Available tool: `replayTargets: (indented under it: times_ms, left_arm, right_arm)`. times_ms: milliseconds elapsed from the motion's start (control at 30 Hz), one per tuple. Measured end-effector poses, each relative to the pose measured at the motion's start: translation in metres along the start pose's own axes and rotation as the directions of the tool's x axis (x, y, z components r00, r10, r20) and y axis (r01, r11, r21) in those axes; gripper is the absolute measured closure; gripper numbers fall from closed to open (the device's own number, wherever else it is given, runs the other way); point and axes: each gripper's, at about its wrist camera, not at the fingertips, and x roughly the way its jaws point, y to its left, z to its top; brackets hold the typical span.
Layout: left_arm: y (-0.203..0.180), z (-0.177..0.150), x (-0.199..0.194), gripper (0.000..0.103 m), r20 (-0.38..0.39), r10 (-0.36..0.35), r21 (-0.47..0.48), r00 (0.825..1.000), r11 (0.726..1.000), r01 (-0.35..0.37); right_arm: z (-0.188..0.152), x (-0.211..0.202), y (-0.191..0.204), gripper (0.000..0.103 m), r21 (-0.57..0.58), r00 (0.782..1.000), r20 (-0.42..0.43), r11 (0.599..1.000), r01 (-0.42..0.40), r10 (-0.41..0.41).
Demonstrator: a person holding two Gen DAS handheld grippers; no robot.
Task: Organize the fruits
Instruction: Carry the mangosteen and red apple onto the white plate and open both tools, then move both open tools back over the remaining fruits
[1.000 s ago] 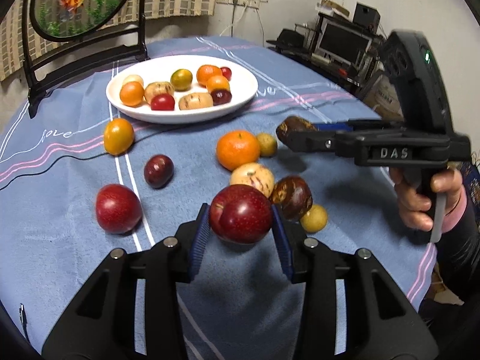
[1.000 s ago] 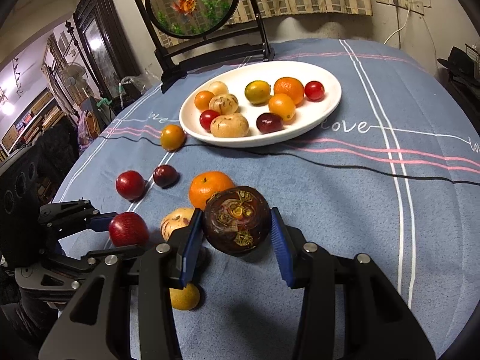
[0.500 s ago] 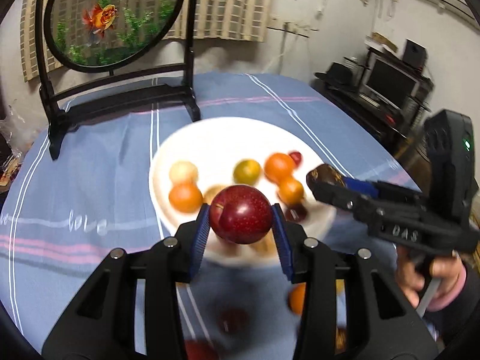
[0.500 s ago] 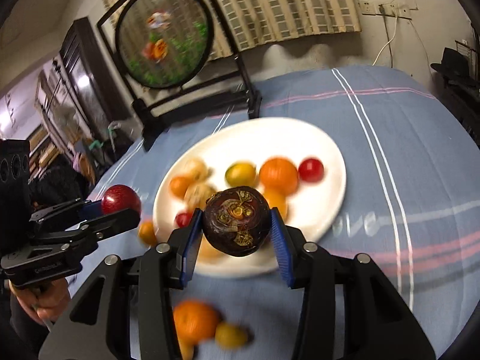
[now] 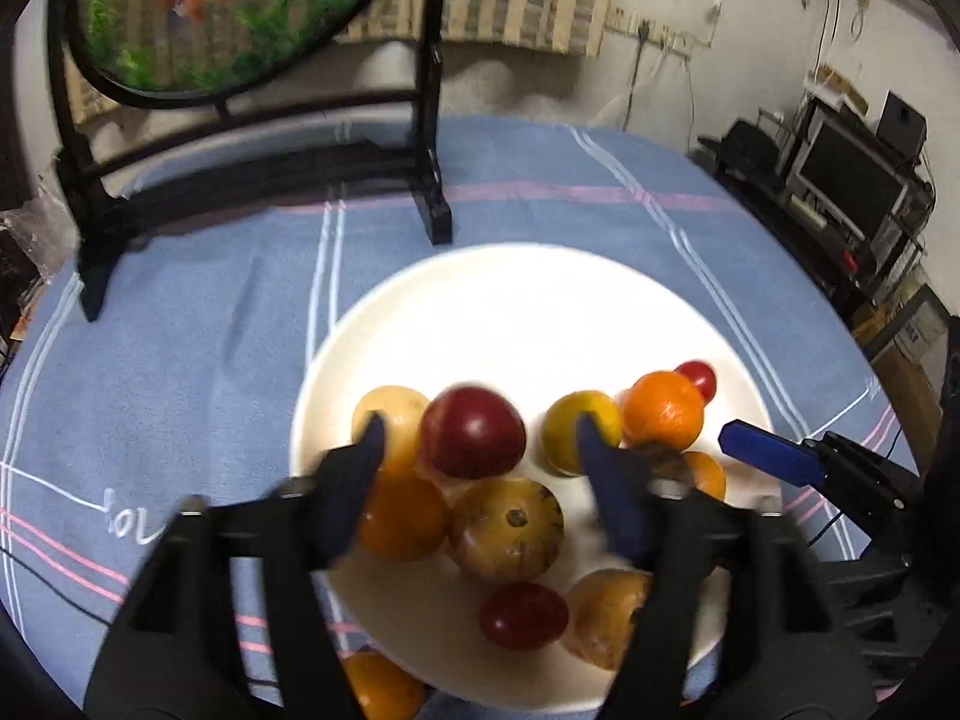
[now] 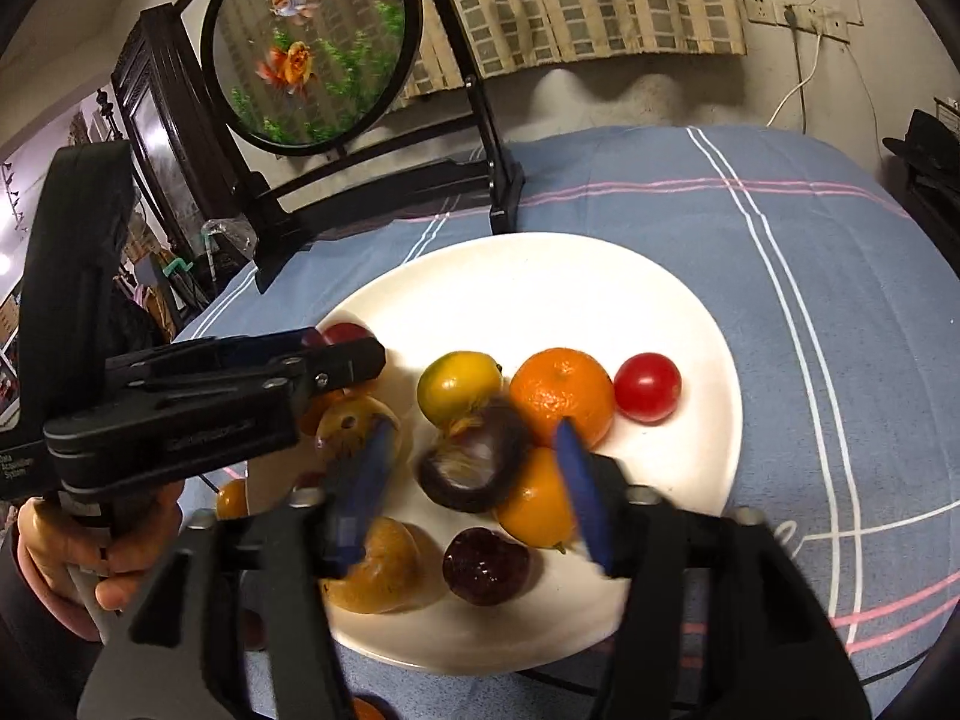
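A white plate [image 5: 510,312] on the blue cloth holds several fruits: oranges, a yellow-green one [image 6: 459,387], tan ones, a small red one [image 6: 648,387]. My left gripper [image 5: 480,462] hangs over the plate with its jaws opening. A blurred red apple [image 5: 472,432] sits loose between them, clear of both pads. My right gripper [image 6: 474,474] is also opening over the plate. A blurred dark purple fruit [image 6: 474,462] lies between its pads, touching neither. The left gripper [image 6: 336,351] also shows at the left of the right wrist view.
A round goldfish screen [image 6: 312,42] on a black stand [image 5: 432,210] rises just behind the plate. One orange [image 5: 378,687] lies on the cloth by the plate's near rim. A person's hand [image 6: 72,552] holds the left handle. A desk with a monitor [image 5: 852,174] stands far right.
Both grippers moved from the loose fruits to above the plate. Both have opened; the red apple and the dark purple fruit are free of the pads.
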Motion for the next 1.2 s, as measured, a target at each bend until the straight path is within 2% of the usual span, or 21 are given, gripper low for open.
replayTargets:
  times_ms: [100, 167, 233, 300, 400, 533, 600, 667, 767, 900, 1200]
  left_arm:
    - [-0.003, -0.006, -0.028, 0.022, 0.045, 0.014, 0.028, 0.999, 0.999, -0.016]
    - [-0.004, -0.019, -0.054, 0.008, 0.094, 0.042, 0.040, 0.995, 0.998, -0.046]
    - [-0.004, -0.033, -0.075, 0.003, 0.136, 0.072, 0.050, 0.988, 0.996, -0.079]
    - [-0.005, -0.059, -0.097, 0.002, 0.174, 0.084, 0.077, 0.981, 0.992, -0.098]
    - [-0.004, -0.090, -0.116, 0.002, 0.191, 0.103, 0.097, 0.976, 0.988, -0.123]
    - [0.010, -0.132, -0.132, 0.002, 0.202, 0.069, 0.038, 0.977, 0.996, -0.078]
    - [0.015, -0.146, -0.131, 0.002, 0.152, 0.115, 0.007, 0.982, 0.993, -0.117]
    - [0.018, -0.158, -0.137, 0.002, 0.187, 0.157, -0.008, 0.970, 0.987, -0.159]
    - [0.023, -0.164, -0.139, 0.002, 0.178, 0.175, -0.027, 0.968, 0.985, -0.172]
    - [0.038, -0.160, -0.141, 0.002, 0.171, 0.134, -0.102, 0.976, 0.988, -0.118]
    - [0.044, -0.159, -0.137, 0.002, 0.148, 0.145, -0.144, 0.978, 0.982, -0.124]
  right_arm:
    - [0.001, -0.010, 0.000, 0.040, -0.004, 1.000, 0.016, 1.000, 0.004, -0.004]
    - [-0.002, -0.020, 0.002, 0.040, -0.012, 1.000, 0.022, 1.000, 0.009, -0.009]
    - [-0.009, -0.029, 0.005, 0.040, -0.025, 0.999, 0.025, 0.999, 0.027, -0.026]
    - [-0.020, -0.037, 0.007, 0.040, -0.034, 0.999, 0.012, 0.999, 0.035, -0.035]
    - [-0.037, -0.048, 0.009, 0.040, -0.026, 1.000, -0.020, 1.000, 0.017, -0.018]
    - [-0.064, -0.071, 0.015, 0.040, -0.049, 0.999, -0.033, 0.999, -0.018, 0.017]
    - [-0.082, -0.082, 0.023, 0.040, -0.100, 0.998, -0.053, 0.995, -0.023, 0.018]
    - [-0.100, -0.093, 0.035, 0.040, -0.153, 0.995, -0.084, 0.987, -0.057, 0.045]
    - [-0.119, -0.103, 0.053, 0.040, -0.230, 0.990, -0.116, 0.968, -0.100, 0.075]
    - [-0.137, -0.108, 0.075, 0.040, -0.365, 0.990, -0.133, 0.926, -0.096, 0.050]
    - [-0.142, -0.099, 0.083, 0.040, -0.421, 0.986, -0.162, 0.901, -0.101, 0.034]
